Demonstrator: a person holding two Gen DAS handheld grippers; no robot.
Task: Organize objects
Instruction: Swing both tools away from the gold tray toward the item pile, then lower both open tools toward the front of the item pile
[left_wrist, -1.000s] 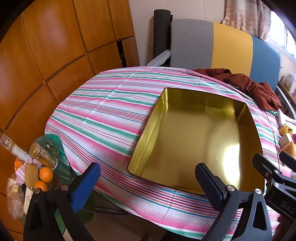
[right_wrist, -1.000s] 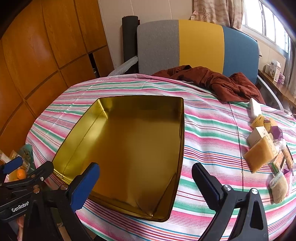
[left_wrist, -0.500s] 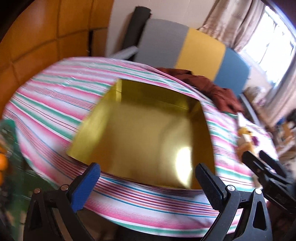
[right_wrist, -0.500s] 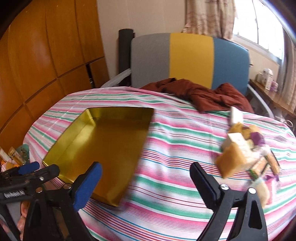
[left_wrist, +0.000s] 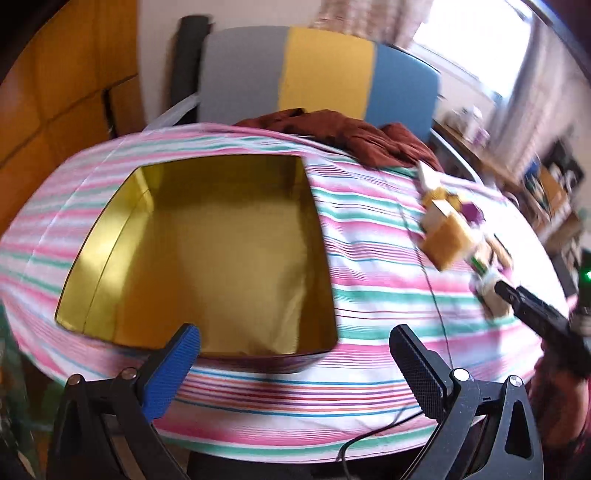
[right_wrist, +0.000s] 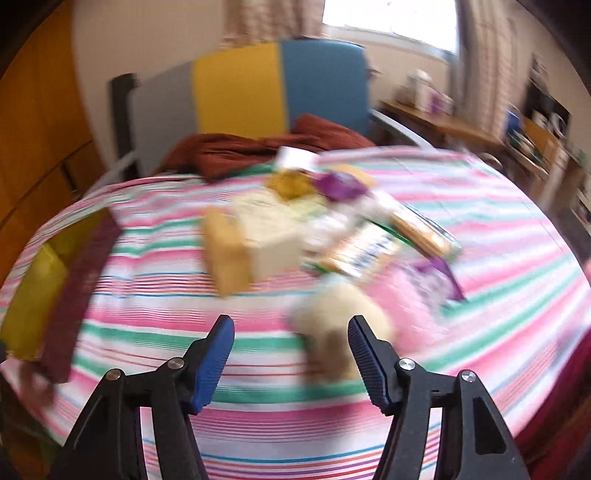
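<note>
On the striped cloth (left_wrist: 369, 280), empty gold tin (left_wrist: 221, 251).

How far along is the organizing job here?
Nothing is packed: the gold rectangular metal tin is empty. The right gripper, jaws closing with nothing held, nears the blurred pile of small packets and blocks. The left gripper is open. All items remain.

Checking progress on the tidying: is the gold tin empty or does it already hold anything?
Empty. The left wrist view shows the gold tin's bare floor; the snack packets lie on the striped tablecloth.
</note>
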